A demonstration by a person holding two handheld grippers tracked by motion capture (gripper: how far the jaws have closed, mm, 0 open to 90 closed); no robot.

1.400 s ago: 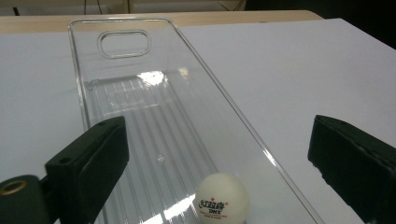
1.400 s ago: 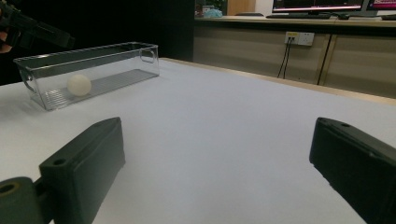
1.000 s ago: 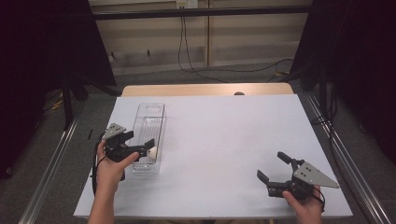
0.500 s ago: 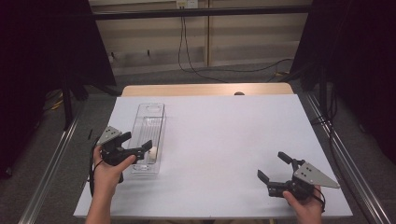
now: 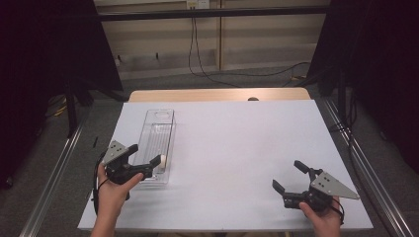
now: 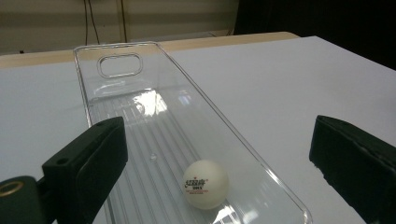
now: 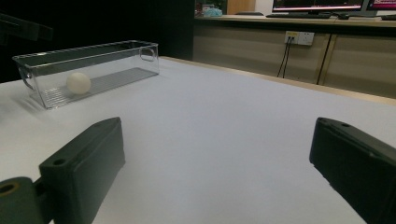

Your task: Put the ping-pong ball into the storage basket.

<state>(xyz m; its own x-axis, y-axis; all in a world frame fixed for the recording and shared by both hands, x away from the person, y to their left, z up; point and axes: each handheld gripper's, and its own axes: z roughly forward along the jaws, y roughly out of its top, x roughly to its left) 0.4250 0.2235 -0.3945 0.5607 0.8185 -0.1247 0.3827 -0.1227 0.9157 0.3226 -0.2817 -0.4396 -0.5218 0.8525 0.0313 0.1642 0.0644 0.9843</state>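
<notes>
From the high view, a flat white counter [image 5: 237, 148] with a pale wooden strip along its far edge carries a long, narrow bin of clear hard plastic [image 5: 159, 136], lying lengthwise away from the person on the left part. A small white ball [image 5: 162, 160] sits inside it at the near end. The left hand-held gripper [image 5: 146, 159], matte black with a grey three-cornered plate on top, hovers at that near end with its jaws spread wide and nothing between them. The right hand-held gripper [image 5: 289, 177] rests near the front right corner of the counter, well apart from the bin, jaws likewise released and empty.

In the left gripper view, the bin [image 6: 135, 100] has a ribbed floor, smooth glossy walls with rounded corners, and an oblong handle cut-out in its far end wall. The ball [image 6: 205, 184], smooth and matte with small red print, lies on the ribs near the near end, between the two blocky black jaws but touching neither.

In the right gripper view, the bin [image 7: 116, 56] stands far off at the upper left with the ball [image 7: 78, 83] visible through its clear wall; the open jaws frame bare, smooth counter [image 7: 224, 135].
</notes>
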